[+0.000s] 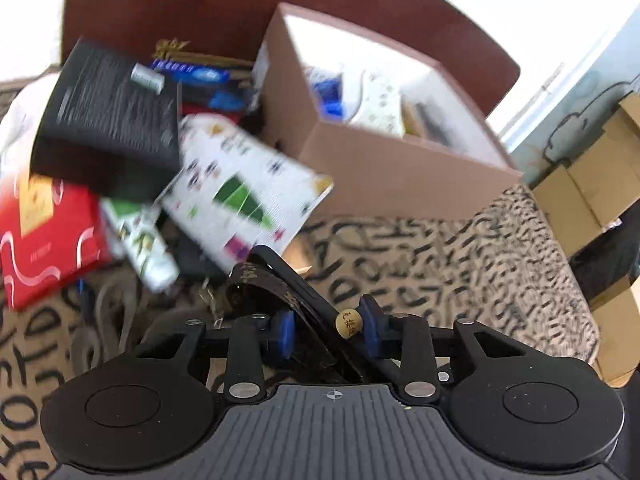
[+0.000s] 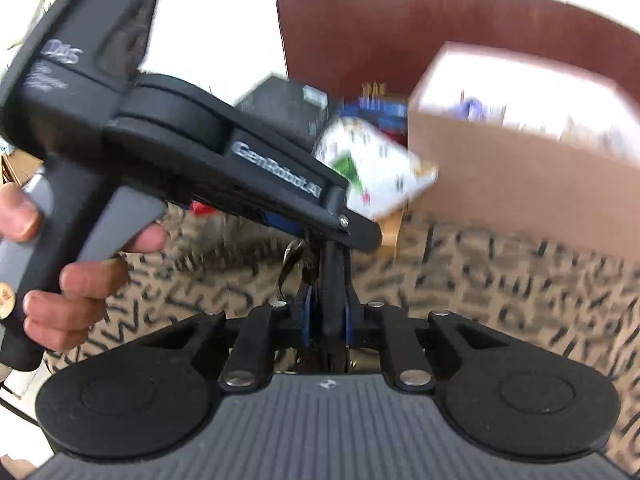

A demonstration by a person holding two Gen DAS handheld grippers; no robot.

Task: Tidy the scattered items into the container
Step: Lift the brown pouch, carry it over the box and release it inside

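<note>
My left gripper is shut on a thin black strip-like item with gold marks and a small wooden bead; what it is I cannot tell. The brown cardboard container stands ahead and to the right, with several items inside. My right gripper is shut on the same black item, just under the left gripper's tip. The container is at the right in that view. A white patterned box lies left of the container.
A black box, a red box, a white-green tube and blue packets lie piled at the left on a patterned cloth. A dark red chair back stands behind. Cardboard boxes stand at far right.
</note>
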